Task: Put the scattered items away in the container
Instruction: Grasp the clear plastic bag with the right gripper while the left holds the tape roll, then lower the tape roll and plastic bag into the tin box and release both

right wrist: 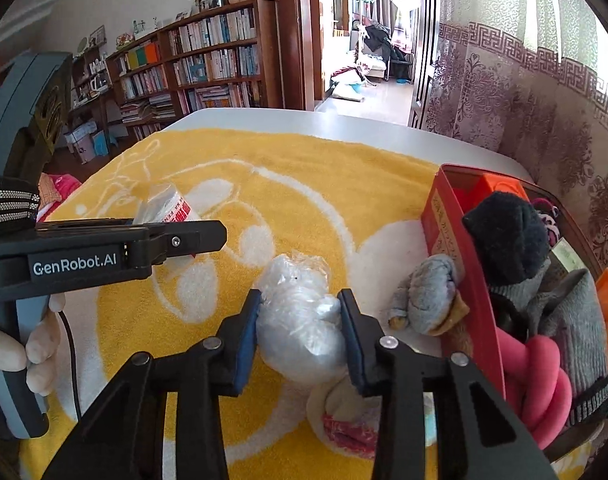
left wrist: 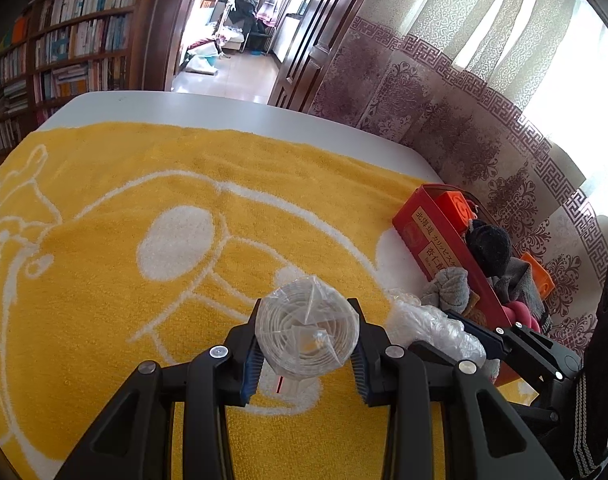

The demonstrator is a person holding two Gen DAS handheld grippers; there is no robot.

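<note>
My left gripper (left wrist: 305, 318) is shut on a white roll wrapped in clear film (left wrist: 307, 332), held just above the yellow towel (left wrist: 144, 288). The right wrist view shows the same gripper (right wrist: 220, 236) side-on at the left, with the roll (right wrist: 164, 206) poking out behind it. Both blue pads of my right gripper (right wrist: 300, 300) press a crumpled clear plastic bag (right wrist: 300, 324) on the towel. A red box (right wrist: 455, 248) stands to the right of it, holding a black sock (right wrist: 507, 232), grey cloth, orange pieces and a pink knotted item (right wrist: 539, 380).
A balled grey sock (right wrist: 427, 296) lies against the outer wall of the red box. A small red and white packet (right wrist: 343, 428) lies under my right gripper. Past the towel runs the white table edge (right wrist: 304, 120). A patterned curtain (right wrist: 543, 100) hangs close behind the box.
</note>
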